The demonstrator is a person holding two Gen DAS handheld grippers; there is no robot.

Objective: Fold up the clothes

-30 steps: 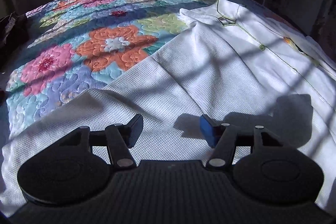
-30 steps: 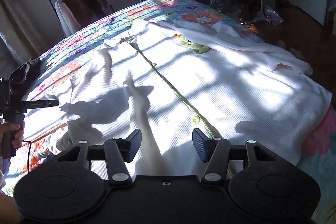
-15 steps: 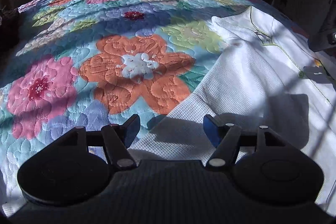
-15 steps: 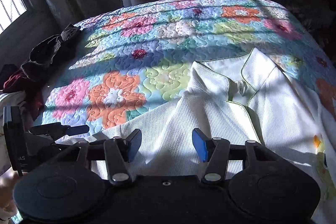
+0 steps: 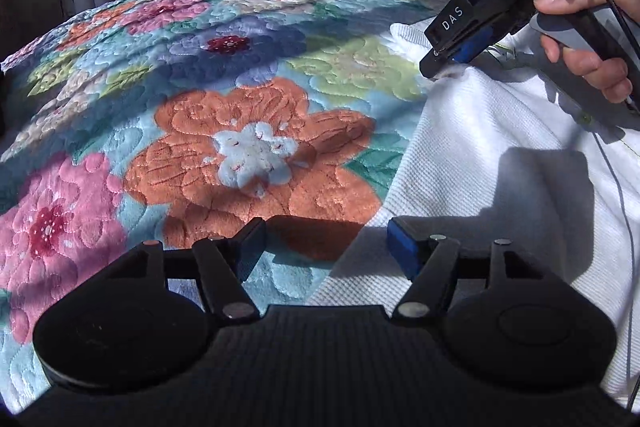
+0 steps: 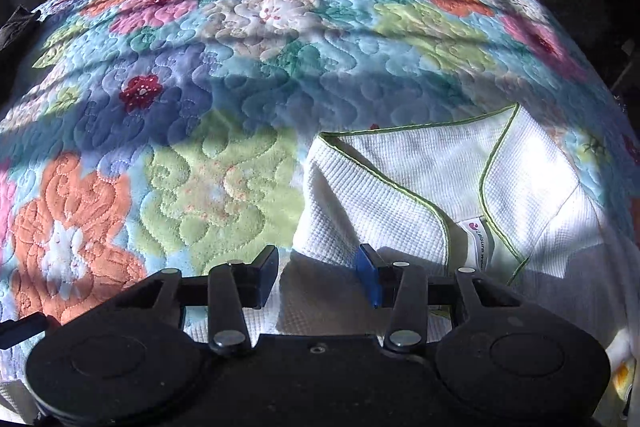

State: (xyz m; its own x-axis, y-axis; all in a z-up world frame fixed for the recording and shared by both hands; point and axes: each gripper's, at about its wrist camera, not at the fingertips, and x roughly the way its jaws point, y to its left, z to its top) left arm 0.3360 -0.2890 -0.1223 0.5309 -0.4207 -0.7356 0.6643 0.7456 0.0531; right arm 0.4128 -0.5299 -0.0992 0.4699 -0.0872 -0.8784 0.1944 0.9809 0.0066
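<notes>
1. Most of both views is a quilted floral bedspread (image 5: 248,131) in orange, pink, blue and green, sunlit in bands, with dark room and hanging clothes behind it.
2. One white waffle-knit shirt with green piping (image 6: 420,187) lies flat on the quilt's right part, collar toward the far end; its sleeve-side edge (image 5: 480,187) runs diagonally across the left wrist view.
3. Left gripper (image 5: 326,247), jaws wide apart and empty, hovers over the shirt's edge where cloth meets quilt.
4. Right gripper (image 6: 318,273), fingers parted, sits at the shirt's shoulder edge; in the left wrist view its tips (image 5: 438,63) touch the cloth, held by the right hand (image 5: 588,39).
</notes>
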